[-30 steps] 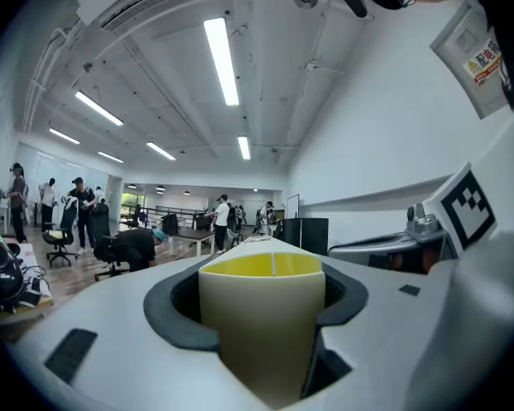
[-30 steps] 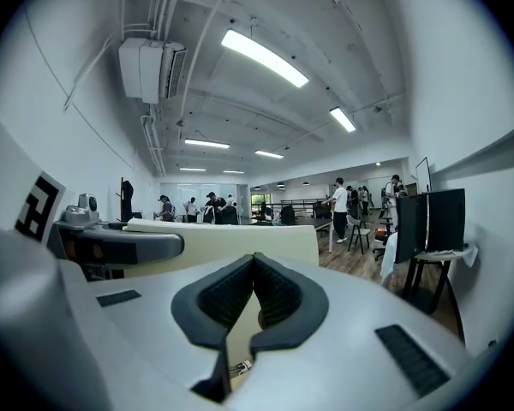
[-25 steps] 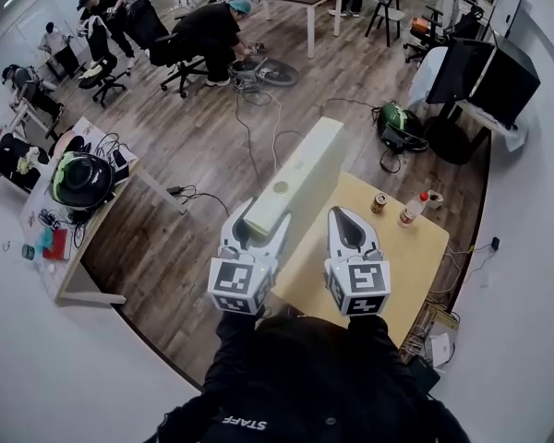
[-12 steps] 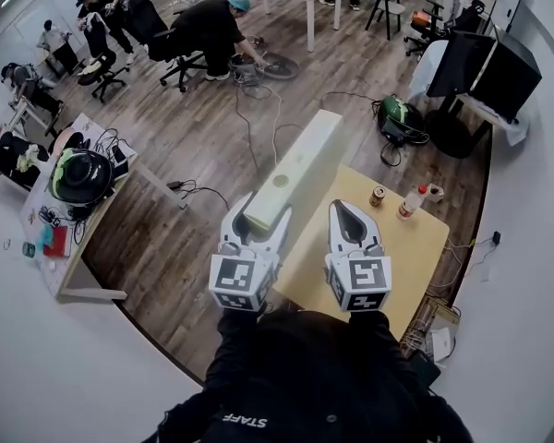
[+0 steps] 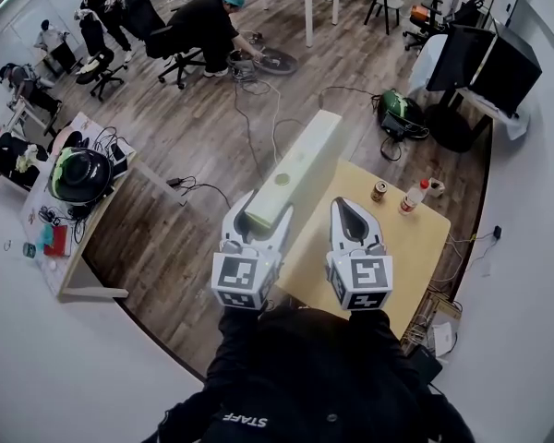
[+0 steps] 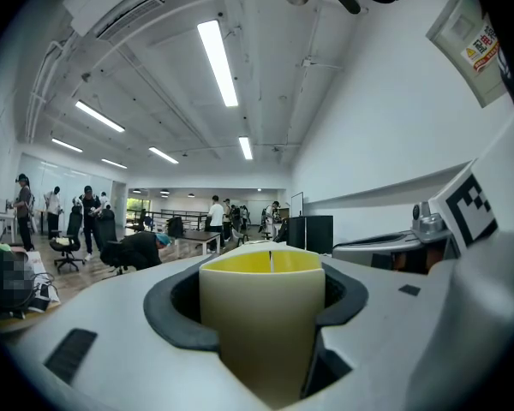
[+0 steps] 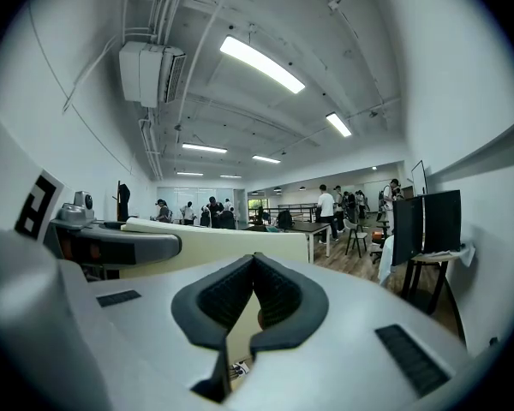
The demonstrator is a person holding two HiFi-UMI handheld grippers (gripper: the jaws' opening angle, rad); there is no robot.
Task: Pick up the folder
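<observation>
The left hand-held gripper (image 5: 256, 221) is clamped on the near end of a long, pale cream box-style folder (image 5: 300, 169). Its 2 dark pads press the folder's flat sides, and the left gripper view shows the yellow inner edge (image 6: 270, 262) standing between them. The folder juts forward away from the person, roughly level. It is held up over the left edge of the light wooden counter (image 5: 415, 247), with 1 round finger hole (image 5: 282, 180) on its upper face. The right hand-held gripper (image 5: 351, 215) hovers just beside it over the counter, its jaws closed tip to tip with nothing in them. At the counter's far side stand 1 small drink can (image 5: 379, 191) and 1 clear plastic bottle (image 5: 412, 197), well apart from the folder.
</observation>
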